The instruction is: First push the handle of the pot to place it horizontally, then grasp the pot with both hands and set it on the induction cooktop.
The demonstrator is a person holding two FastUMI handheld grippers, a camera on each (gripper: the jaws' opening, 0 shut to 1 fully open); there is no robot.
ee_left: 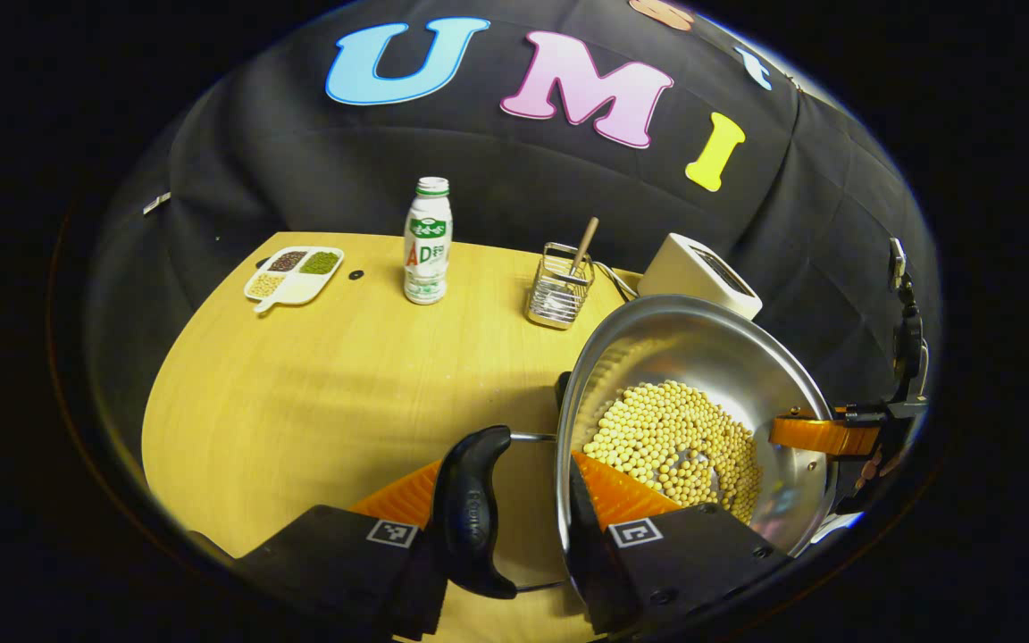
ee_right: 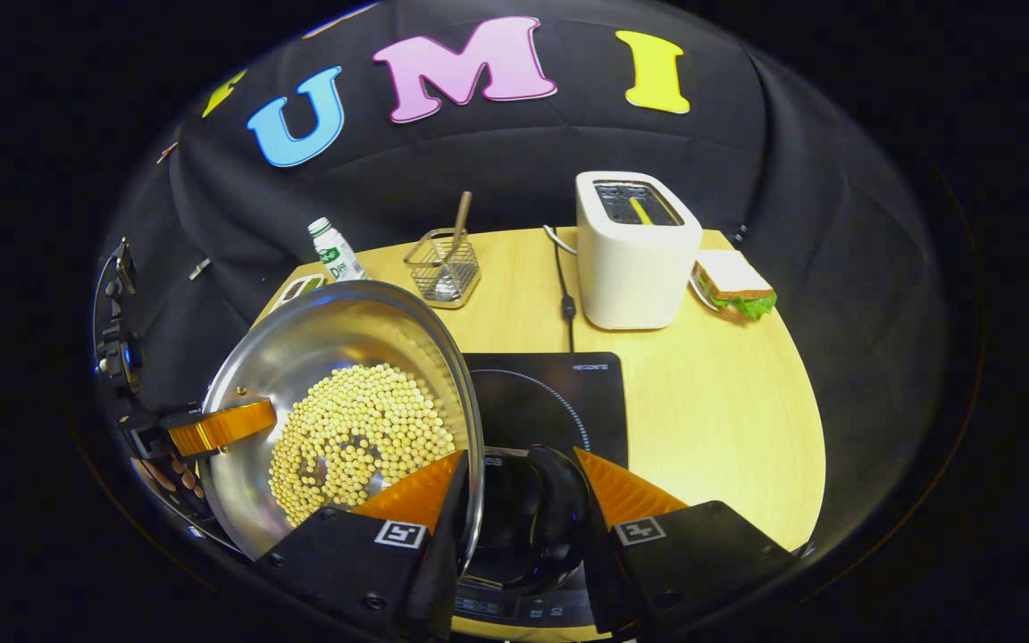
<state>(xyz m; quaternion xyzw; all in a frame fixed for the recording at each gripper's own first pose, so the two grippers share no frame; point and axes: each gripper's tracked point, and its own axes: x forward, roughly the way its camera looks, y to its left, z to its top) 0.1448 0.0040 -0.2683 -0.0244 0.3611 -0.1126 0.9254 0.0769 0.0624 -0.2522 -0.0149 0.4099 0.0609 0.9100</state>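
Both grippers, left gripper (ee_left: 504, 487) and right gripper (ee_right: 516, 487), clamp the pot's (ee_right: 300, 357) opposite side handles, holding it above the induction cooktop (ee_right: 568, 393).

Induction cooktop (ee_right: 559, 393) partly hidden behind the pot (ee_right: 300, 357); toaster (ee_left: 698, 272) half hidden behind its rim.
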